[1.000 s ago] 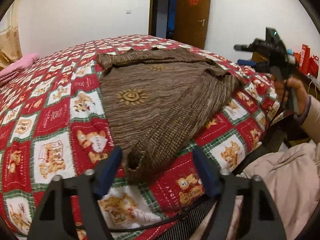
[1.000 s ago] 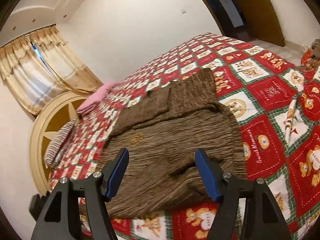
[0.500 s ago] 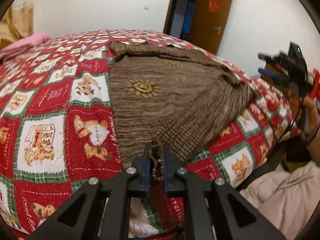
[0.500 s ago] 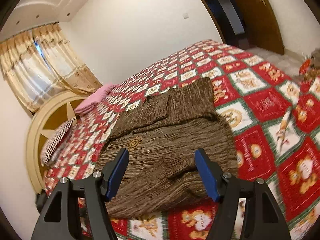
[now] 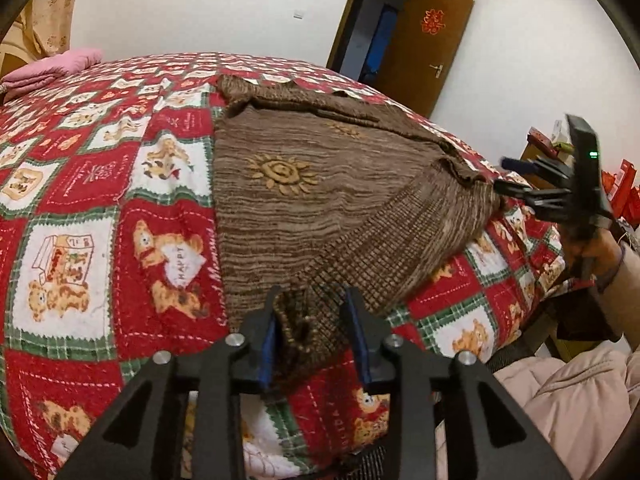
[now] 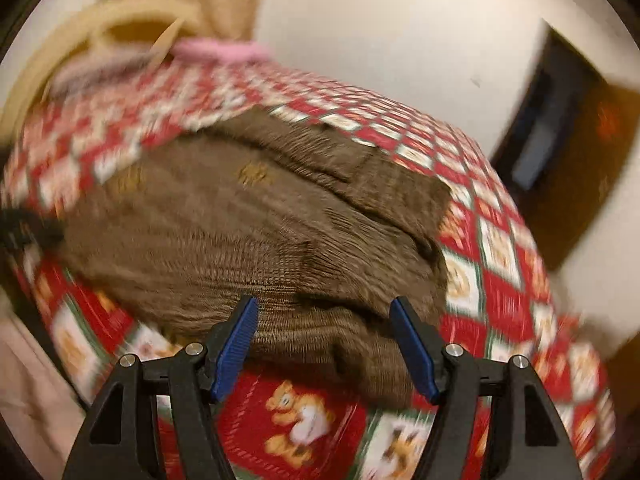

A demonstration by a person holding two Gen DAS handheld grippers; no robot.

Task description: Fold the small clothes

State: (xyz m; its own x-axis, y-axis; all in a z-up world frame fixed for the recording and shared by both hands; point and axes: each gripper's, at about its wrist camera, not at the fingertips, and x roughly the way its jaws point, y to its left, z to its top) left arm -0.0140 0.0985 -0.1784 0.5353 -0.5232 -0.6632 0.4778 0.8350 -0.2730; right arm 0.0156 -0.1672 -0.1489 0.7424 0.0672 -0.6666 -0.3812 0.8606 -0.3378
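Note:
A brown knit sweater (image 5: 320, 200) with sun motifs lies spread on the bed. A sleeve is folded across its front toward me. My left gripper (image 5: 314, 322) stands part open around the sleeve cuff (image 5: 304, 320), which sits bunched between the blue pads. My right gripper (image 6: 324, 334) is open at the sweater's near edge (image 6: 304, 304), with knit fabric between the pads; that view is blurred. In the left wrist view the right gripper (image 5: 516, 182) is at the sweater's right corner.
The bed has a red, white and green teddy-bear quilt (image 5: 100, 208). A pink folded blanket (image 5: 52, 68) lies at the far left. An open brown door (image 5: 424, 36) is behind. Red boxes (image 5: 620, 192) stand at the right. My pink sleeve (image 5: 568, 408) is at lower right.
The left gripper, shut on the cuff half a second ago, has opened partway. The right gripper has swung down from above to the sweater's edge.

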